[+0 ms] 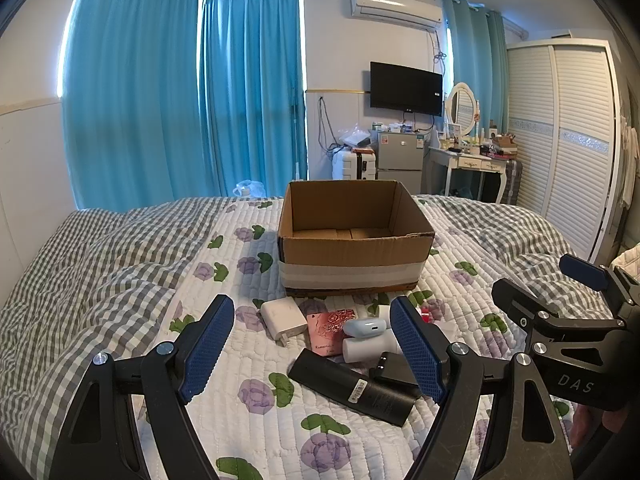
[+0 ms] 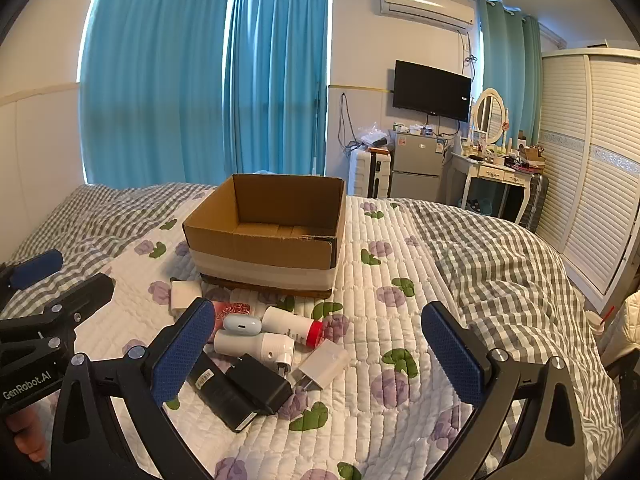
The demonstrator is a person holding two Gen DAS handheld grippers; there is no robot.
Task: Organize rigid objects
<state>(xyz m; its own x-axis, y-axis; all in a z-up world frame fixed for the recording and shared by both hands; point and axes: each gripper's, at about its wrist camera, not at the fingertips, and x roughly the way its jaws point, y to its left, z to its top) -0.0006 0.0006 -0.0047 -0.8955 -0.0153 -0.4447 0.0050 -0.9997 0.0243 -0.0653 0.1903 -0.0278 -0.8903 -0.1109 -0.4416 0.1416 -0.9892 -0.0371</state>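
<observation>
An open, empty cardboard box [image 1: 352, 256] [image 2: 264, 256] stands on the quilted bed. In front of it lies a cluster of small items: a white charger [image 1: 282, 318] [image 2: 185, 294], a pink card [image 1: 328, 330], a pale blue earbud case [image 1: 364, 327] [image 2: 241, 323], a white cylinder [image 2: 252, 343], a white bottle with a red cap [image 2: 290, 323], a black power bank [image 1: 350, 388] [image 2: 218, 394], a black adapter [image 2: 258, 384] and a second white charger [image 2: 322, 368]. My left gripper [image 1: 312, 354] is open just above the cluster. My right gripper [image 2: 320, 360] is open, right of it.
The bed carries a floral quilt [image 2: 400, 292] and a grey checked duvet [image 1: 100, 264]. Beyond the bed stand a small fridge [image 2: 416, 168], a suitcase, a vanity table and a white wardrobe [image 2: 592, 184]. Blue curtains cover the window.
</observation>
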